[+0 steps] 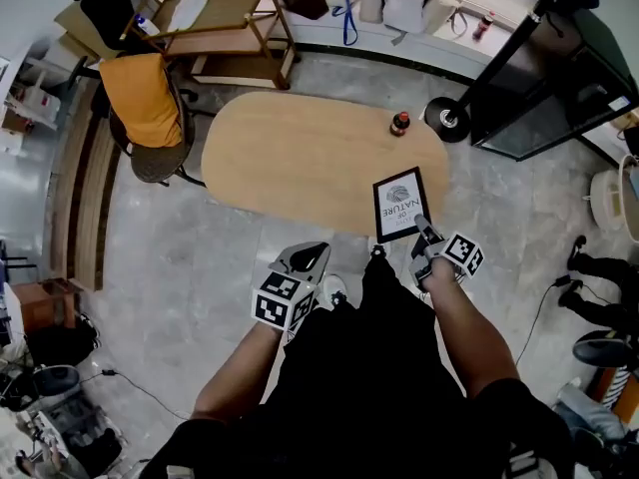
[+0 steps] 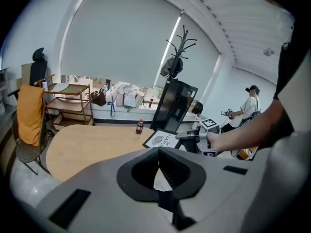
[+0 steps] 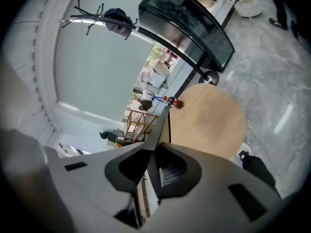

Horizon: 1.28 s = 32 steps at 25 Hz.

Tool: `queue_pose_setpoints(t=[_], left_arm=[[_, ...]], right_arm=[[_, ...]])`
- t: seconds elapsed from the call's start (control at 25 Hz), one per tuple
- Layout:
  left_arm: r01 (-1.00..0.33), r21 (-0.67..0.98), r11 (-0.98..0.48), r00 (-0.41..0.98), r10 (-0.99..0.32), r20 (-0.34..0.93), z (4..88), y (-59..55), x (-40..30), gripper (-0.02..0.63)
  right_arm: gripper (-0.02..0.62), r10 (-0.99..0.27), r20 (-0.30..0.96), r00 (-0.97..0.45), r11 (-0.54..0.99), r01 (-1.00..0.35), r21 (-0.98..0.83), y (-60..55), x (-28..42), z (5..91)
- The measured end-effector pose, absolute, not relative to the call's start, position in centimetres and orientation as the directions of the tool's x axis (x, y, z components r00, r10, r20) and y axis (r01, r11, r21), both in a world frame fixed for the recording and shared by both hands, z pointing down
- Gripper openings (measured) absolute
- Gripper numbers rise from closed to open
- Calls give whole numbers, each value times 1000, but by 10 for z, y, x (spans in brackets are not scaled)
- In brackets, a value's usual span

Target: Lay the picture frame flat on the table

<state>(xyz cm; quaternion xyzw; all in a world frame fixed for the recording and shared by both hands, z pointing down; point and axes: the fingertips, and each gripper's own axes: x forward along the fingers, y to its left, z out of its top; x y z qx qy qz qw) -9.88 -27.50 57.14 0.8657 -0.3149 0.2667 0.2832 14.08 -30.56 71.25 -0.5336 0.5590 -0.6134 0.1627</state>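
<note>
currently the picture frame (image 1: 399, 205) sits over the near right end of the oval wooden table (image 1: 300, 158), printed face up toward the head view, with its lower edge reaching past the table's rim toward the person. from the left gripper view it looks tilted rather than fully flat, and i cannot tell whether its underside touches the tabletop.

the right gripper (image 1: 427, 234) is clenched on the frame at its near right corner. in the right gripper view the frame runs edge-on straight up from between the two jaws, which are pressed against it on both sides.

the left gripper (image 1: 312, 255) hangs off the table, over the grey floor in front of the person's legs, well to the left of the frame. its jaws are together with nothing between them.

a small dark bottle (image 1: 400, 123) with a red cap stands upright on the far right part of the table, apart from the frame. beyond the table's left end is a chair draped with an orange cloth (image 1: 145, 98), and behind that a wooden shelf unit (image 1: 225, 23) by the window ledge. the round base of a coat stand (image 1: 446, 118) rests on the floor just past the bottle's side of the table, next to a black cabinet (image 1: 549, 88).
</note>
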Motion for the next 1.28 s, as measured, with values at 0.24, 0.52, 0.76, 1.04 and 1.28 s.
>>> queue_pose_setpoints(t=[0.24, 0.52, 0.76, 1.04, 1.28], left_arm=[[-794, 304, -526, 554, -423, 717, 588, -322, -112, 5], [-830, 256, -495, 477, -394, 786, 613, -349, -101, 5], [-820, 297, -489, 480, -305, 822, 647, -334, -86, 5], [-816, 323, -479, 496, -293, 818, 656, -335, -77, 5], [-826, 314, -468, 484, -304, 821, 653, -324, -91, 5]], right_arm=[[46, -797, 527, -296, -439, -316, -841, -401, 162, 814], [46, -860, 431, -272, -405, -148, -902, -459, 164, 904], [217, -665, 603, -440, -411, -459, -788, -434, 131, 964], [273, -218, 780, -586, -151, -770, -621, -388, 83, 999], [270, -38, 904, -425, -22, -904, -426, -372, 91, 1018]])
